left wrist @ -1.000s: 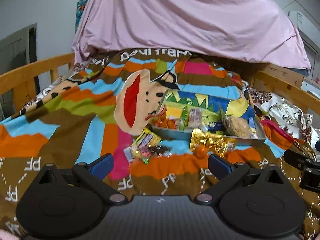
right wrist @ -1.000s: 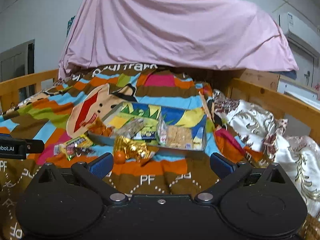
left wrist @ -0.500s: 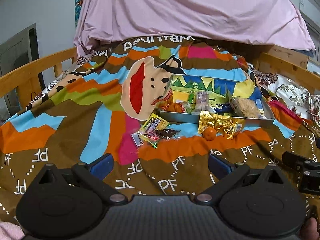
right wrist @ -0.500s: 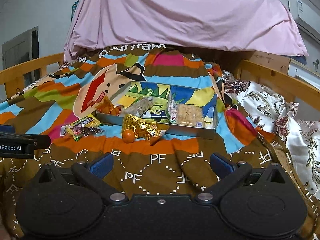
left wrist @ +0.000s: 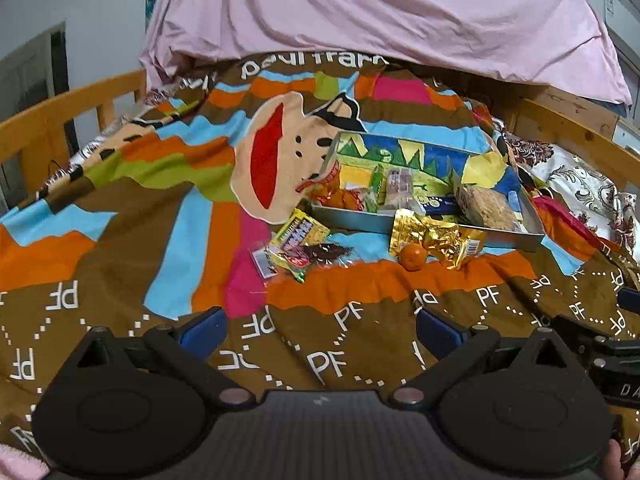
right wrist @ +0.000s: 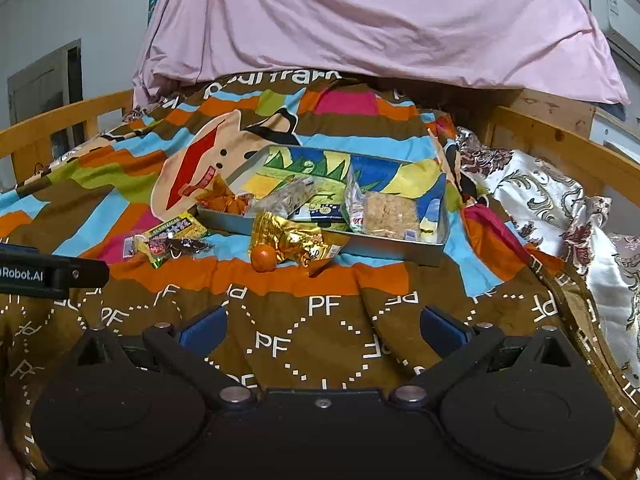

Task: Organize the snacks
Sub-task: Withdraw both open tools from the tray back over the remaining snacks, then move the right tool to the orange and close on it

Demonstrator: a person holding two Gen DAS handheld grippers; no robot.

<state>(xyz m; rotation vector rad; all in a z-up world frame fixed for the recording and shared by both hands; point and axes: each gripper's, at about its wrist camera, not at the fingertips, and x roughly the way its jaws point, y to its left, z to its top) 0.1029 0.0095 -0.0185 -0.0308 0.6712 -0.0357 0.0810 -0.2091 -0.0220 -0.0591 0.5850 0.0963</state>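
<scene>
Left tongs (left wrist: 320, 330) held apart, empty, short of the yellow packet pile (left wrist: 298, 246) on the blanket (left wrist: 120, 240). Small orange fruit (left wrist: 413, 257) touching the gold packet (left wrist: 436, 238) just before the tin tray (left wrist: 432, 224) (partly filled, tilted): liable to roll on soft bedding if nudged. Right tongs (right wrist: 323, 328) likewise apart, empty; crinkly foil likely to slip.

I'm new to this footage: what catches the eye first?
The striped monkey-face blanket fills the bed under a pink sheet. At its middle sits a metal tray of snacks, with a gold packet and a small orange lying before it.
</scene>
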